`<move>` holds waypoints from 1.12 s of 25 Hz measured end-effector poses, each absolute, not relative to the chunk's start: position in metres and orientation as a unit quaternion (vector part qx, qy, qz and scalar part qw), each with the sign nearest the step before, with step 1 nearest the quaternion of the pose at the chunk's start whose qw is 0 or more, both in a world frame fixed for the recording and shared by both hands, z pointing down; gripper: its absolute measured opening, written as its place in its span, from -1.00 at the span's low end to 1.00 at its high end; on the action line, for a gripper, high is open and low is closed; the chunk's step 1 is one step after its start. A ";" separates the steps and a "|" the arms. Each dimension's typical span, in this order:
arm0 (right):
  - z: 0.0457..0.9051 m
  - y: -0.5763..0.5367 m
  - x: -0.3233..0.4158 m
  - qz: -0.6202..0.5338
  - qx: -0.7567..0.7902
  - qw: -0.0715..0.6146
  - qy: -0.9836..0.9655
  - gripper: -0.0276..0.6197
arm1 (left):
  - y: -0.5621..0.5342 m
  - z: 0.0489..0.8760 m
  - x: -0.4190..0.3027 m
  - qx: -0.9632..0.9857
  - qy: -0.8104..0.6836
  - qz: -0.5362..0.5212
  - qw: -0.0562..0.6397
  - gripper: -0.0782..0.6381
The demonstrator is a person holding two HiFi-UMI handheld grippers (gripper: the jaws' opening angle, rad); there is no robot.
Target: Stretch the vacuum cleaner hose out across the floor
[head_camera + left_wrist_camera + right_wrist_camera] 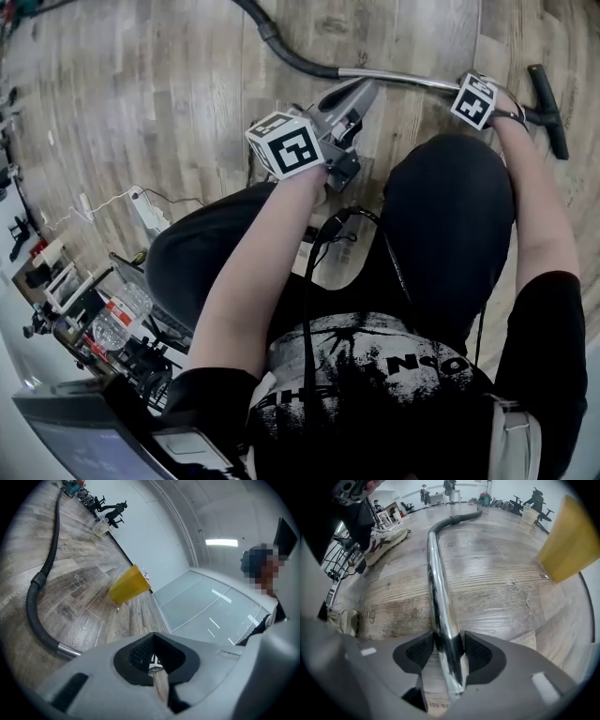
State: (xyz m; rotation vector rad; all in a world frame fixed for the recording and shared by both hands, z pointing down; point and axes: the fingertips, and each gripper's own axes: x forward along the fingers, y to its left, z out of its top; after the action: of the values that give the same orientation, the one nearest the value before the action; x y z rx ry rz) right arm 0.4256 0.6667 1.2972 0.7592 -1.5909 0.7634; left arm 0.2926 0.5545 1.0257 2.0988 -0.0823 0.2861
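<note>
The vacuum's black hose (281,47) runs across the wood floor and joins a chrome tube (394,77) that ends at a black floor nozzle (548,108). My right gripper (472,94) points straight down over the tube near the nozzle. In the right gripper view the chrome tube (438,588) lies between the pads of the right gripper (449,651), which stands open with a thin gap on one side. My left gripper (349,103) hovers over the tube's middle, shut and empty. The left gripper view shows the left gripper (157,667) shut, with the hose (40,578) curving away.
A yellow bin (129,585) lies tipped on the floor by the wall, the same yellow bin (572,541) at the right. A white power strip (148,208) with cable, shelving and clutter sit at left. The person's knees (441,187) crouch close behind the tube.
</note>
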 end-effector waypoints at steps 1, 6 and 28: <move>1.297 0.670 0.427 0.331 0.325 0.573 -0.675 -0.26 | 0.556 1.028 0.291 0.864 -0.033 0.120 0.488 -0.79; 1.288 0.681 0.433 0.342 0.349 0.568 -0.662 -0.31 | 0.559 1.034 0.285 0.864 -0.025 0.124 0.487 -0.79; 1.059 0.551 0.342 0.384 0.487 0.283 -0.732 -0.90 | 0.374 0.919 0.226 0.904 -0.043 0.104 0.412 -0.79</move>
State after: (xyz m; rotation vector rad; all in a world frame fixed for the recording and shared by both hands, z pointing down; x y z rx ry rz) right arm 0.3416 0.5506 1.0595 1.3028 -1.9596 1.0269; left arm 0.2257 0.3739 0.9194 2.2736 -0.1076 0.2624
